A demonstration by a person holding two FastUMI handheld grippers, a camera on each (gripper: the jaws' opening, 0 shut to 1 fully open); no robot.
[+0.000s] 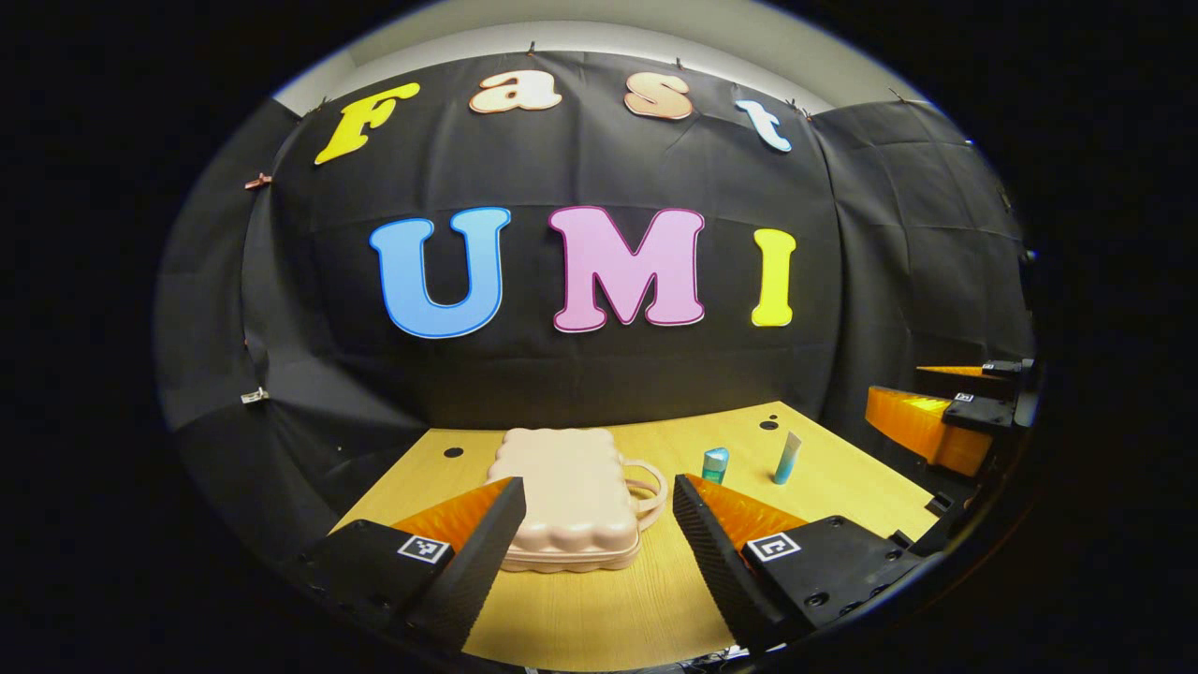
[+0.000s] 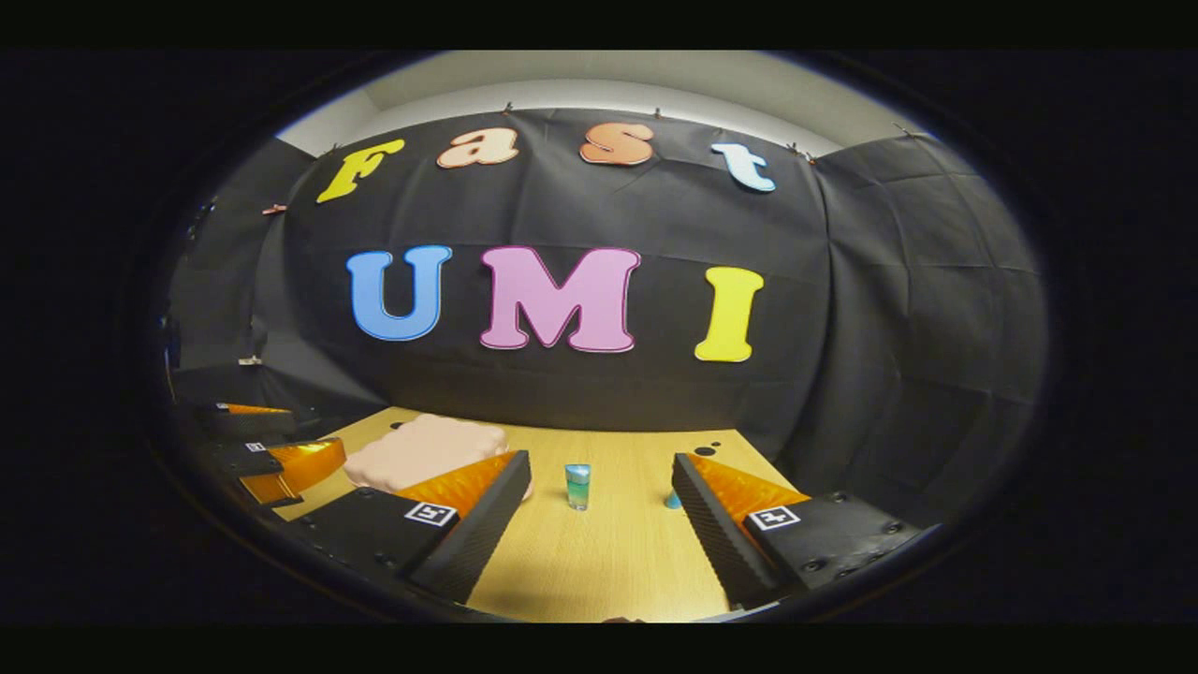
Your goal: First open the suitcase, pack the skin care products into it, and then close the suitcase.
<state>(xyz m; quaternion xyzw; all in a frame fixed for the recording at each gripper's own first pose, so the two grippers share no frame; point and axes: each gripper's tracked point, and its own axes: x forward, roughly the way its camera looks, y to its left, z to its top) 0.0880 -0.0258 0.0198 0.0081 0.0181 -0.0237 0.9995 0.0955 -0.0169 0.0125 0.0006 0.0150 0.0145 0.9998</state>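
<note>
Closed pale-pink scalloped hard-shell suitcase [image 1: 568, 501] near desk [image 1: 599, 608] back edge; rigid, likely light. Grip lid rim by handle [image 1: 650, 490]. Both hand-held grippers gape wide, empty: left [image 1: 599, 534], right [image 2: 599, 510].

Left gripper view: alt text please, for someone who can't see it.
A closed pink suitcase lies flat on a wooden table, framed between the open fingers of the left gripper. Right of its handle stand a small teal bottle and a tube, with the right gripper at the right edge.
</note>
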